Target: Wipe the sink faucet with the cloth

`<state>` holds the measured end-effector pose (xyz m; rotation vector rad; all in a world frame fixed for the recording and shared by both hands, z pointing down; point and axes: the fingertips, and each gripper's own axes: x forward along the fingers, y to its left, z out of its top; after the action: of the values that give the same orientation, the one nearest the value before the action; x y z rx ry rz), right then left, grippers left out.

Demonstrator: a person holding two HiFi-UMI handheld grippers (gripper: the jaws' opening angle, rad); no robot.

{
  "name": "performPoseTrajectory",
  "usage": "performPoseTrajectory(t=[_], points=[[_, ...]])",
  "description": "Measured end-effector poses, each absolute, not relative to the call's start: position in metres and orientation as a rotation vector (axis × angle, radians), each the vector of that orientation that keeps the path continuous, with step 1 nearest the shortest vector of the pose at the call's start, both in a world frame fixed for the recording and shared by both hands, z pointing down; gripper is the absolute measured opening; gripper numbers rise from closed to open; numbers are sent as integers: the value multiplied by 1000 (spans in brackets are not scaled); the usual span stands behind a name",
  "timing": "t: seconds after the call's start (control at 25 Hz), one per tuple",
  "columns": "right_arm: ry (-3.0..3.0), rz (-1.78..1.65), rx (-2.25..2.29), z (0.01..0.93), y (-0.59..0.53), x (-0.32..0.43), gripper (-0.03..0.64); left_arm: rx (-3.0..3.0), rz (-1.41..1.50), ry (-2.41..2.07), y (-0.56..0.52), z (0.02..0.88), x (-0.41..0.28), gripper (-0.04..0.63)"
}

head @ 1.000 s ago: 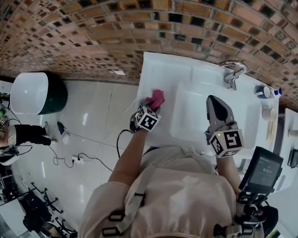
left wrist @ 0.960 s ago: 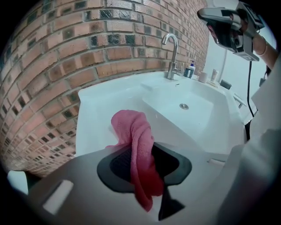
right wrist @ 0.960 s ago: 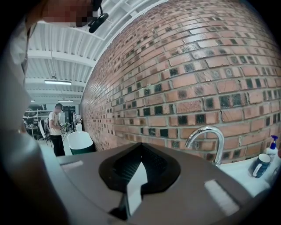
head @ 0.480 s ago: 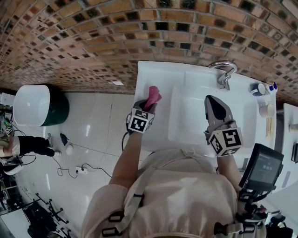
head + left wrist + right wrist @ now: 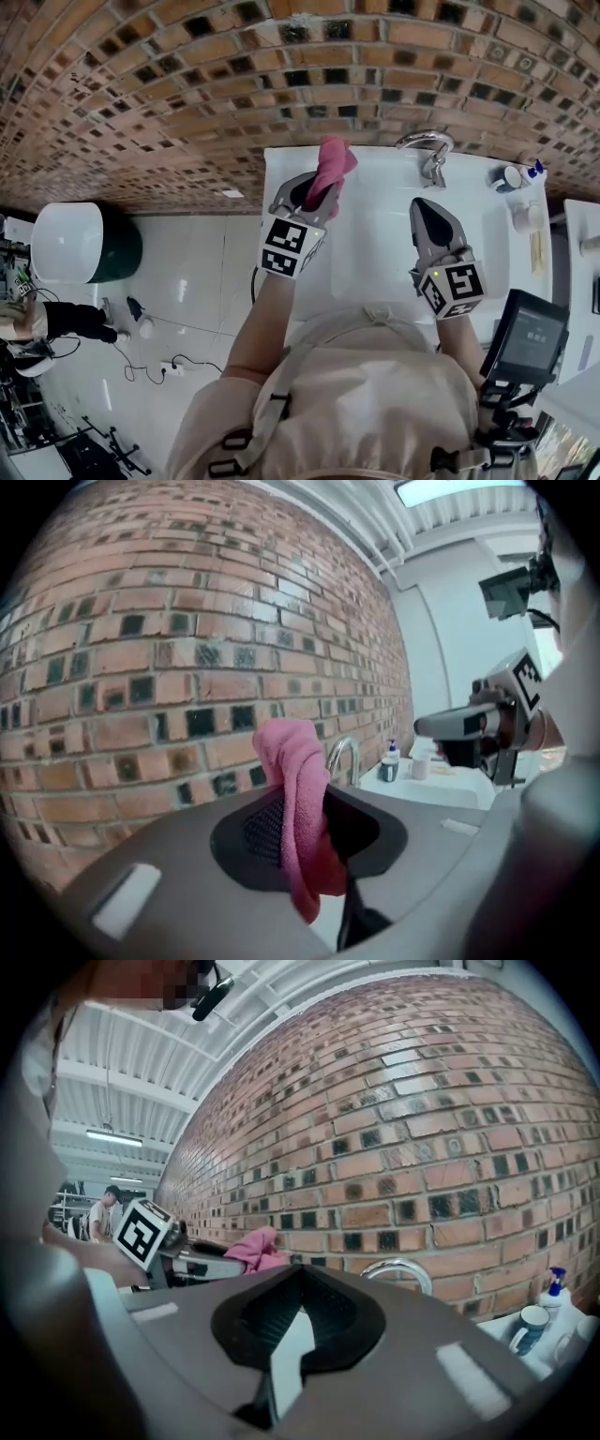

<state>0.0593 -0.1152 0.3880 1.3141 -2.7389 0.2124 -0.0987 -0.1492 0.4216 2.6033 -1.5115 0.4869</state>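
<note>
Now you're pinching cloth (image 5: 333, 159) in left gripper (image 5: 317, 190), jaws just been closing; right gripper (image 5: 422, 203) sitting closed, empty; faucet (image 5: 427, 150) awaiting wiping.

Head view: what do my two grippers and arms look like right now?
The left gripper and right gripper match. Each has a grey body, dark tapering tongs and a white cube with black square markers. The person wears a beige top with dark-buckled straps.

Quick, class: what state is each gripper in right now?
Left gripper: jaws just closed further, shut on cloth.
Right gripper: jaws shut, empty.
</note>
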Motion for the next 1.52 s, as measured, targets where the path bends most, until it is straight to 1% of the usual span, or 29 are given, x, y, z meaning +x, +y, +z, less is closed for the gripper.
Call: performPoseTrajectory(t=[0.24, 0.4, 0.68, 0.88, 1.08, 1.24, 1.44, 1.52], points=[[-2725, 221, 1368, 389, -120, 81, -12, 2782, 368, -1464, -152, 367, -47, 95], [-2705, 233, 1396, 392, -123, 96, -12, 2830, 370, -1371, -166, 368, -10, 95], [-2672, 248, 1458, 394, -138, 131, -12, 2912, 318, -1153, -201, 362, 77, 97], [-2642, 266, 1484, 400, -147, 152, -12, 2862, 398, -1108, -245, 382, 111, 100], [-2616, 306, 1486, 413, -151, 164, -12, 2753, 517, -1207, -272, 414, 101, 103], [-2612, 322, 1484, 417, -159, 167, -12, 2651, 467, -1277, -275, 429, 70, 103], [-2632, 331, 1453, 419, -162, 156, -12, 2530, 525, -1328, -266, 465, 34, 102], [-2641, 332, 1436, 420, -161, 152, -12, 2519, 457, -1332, -263, 460, 30, 101]])
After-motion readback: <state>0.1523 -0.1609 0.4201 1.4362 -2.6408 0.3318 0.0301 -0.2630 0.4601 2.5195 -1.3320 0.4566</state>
